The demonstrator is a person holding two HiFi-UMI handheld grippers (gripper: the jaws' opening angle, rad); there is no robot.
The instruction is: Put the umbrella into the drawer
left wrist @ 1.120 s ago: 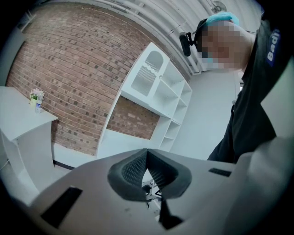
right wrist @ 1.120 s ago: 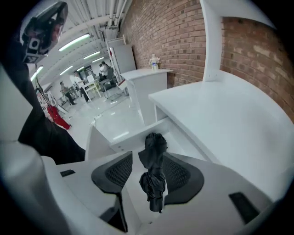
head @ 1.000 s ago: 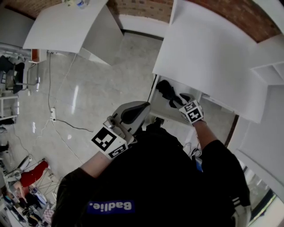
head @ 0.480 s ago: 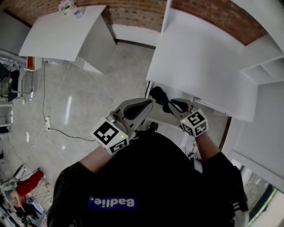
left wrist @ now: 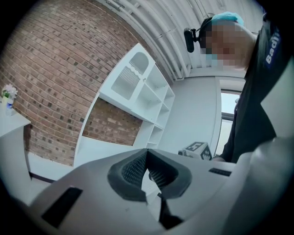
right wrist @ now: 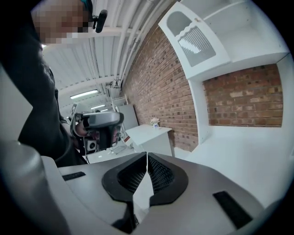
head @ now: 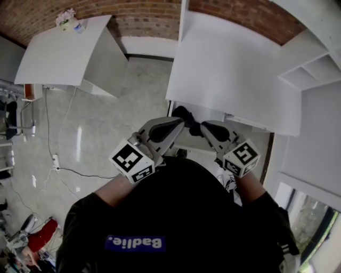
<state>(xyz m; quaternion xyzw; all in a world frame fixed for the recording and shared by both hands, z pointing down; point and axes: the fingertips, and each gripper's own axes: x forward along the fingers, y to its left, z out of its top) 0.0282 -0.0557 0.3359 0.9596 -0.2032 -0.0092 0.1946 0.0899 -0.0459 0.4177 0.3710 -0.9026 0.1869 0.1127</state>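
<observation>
below the white cabinet top (head: 229,69), the umbrella (head: 184,114) lay in the open drawer (head: 193,143): job seemingly done. my right gripper (right wrist: 147,156) had just closed, empty; left gripper (left wrist: 147,153) shut, empty too.

A red brick wall (head: 144,16) is running behind a broad white surface (head: 229,69) and a white side table (head: 58,53). The pale glossy floor (head: 106,122) is reflecting light. White shelving (left wrist: 147,92) is standing beside a bright window (left wrist: 227,110), and ceiling strip lights (right wrist: 84,95) are glowing.

Prob. in drawer (head: 258,139): umbrella (head: 184,114), ahead of L gripper (head: 178,123) & R gripper (head: 205,128).
</observation>
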